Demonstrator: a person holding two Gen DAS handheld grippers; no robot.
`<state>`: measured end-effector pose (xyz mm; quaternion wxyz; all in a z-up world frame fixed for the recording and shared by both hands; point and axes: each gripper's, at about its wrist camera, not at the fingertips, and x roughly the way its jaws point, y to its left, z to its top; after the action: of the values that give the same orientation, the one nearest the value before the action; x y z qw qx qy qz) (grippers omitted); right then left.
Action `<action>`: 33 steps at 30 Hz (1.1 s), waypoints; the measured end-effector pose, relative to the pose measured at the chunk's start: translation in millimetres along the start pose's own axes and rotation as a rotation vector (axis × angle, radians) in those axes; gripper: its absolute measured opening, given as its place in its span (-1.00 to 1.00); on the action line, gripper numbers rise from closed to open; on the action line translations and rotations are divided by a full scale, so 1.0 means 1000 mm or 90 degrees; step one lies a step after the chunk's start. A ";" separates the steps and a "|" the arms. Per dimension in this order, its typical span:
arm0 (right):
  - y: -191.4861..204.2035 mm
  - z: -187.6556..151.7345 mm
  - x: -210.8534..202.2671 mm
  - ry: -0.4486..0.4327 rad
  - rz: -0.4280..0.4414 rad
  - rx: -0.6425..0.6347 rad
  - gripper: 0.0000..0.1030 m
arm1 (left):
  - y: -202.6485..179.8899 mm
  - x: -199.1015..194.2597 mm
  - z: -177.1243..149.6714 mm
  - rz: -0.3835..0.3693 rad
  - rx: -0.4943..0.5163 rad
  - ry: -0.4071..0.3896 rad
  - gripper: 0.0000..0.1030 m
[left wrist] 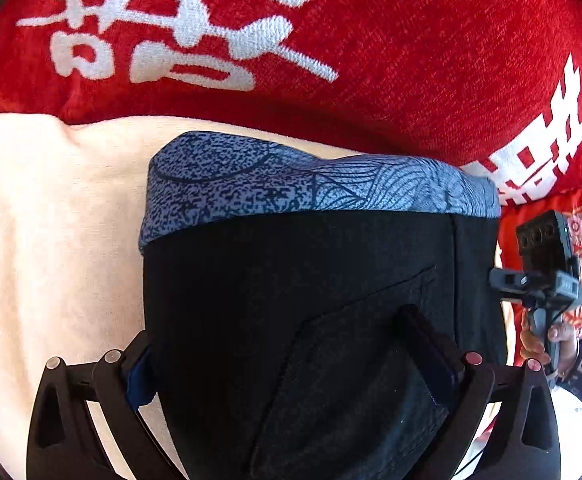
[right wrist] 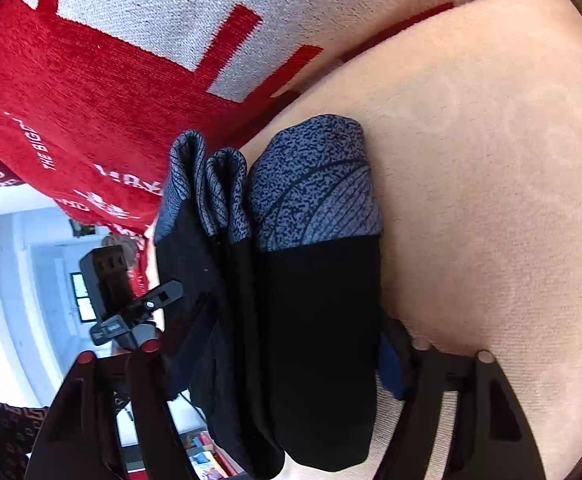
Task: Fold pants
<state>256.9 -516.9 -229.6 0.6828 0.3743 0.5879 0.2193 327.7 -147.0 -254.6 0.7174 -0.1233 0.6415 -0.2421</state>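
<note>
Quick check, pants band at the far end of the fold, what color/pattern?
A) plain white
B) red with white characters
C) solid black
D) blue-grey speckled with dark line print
D: the pants are black, but the band at their far edge is blue-grey, speckled, with dark curved lines; the red and white fabric is the blanket behind.

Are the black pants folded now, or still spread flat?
Folded. The black pants form a stacked bundle, their blue patterned cuffs layered side by side.
</note>
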 end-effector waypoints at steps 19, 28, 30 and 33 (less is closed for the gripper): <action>0.069 -0.079 -0.019 -0.007 0.074 -0.009 -0.27 | -0.028 -0.109 -0.061 0.025 0.018 -0.034 0.32; 0.075 -0.161 -0.016 -0.022 0.086 0.035 -0.27 | -0.009 -0.148 -0.122 0.031 0.027 -0.008 0.32; 0.081 -0.172 -0.010 -0.018 0.080 0.032 -0.27 | -0.002 -0.151 -0.134 0.034 0.015 -0.005 0.32; 0.083 -0.180 0.006 -0.006 0.050 0.021 -0.26 | 0.010 -0.146 -0.151 0.060 0.020 -0.008 0.32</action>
<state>95.4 -415.1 -175.3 0.6700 0.4096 0.5730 0.2346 172.6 -44.3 -155.7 0.7337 -0.0834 0.6385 -0.2171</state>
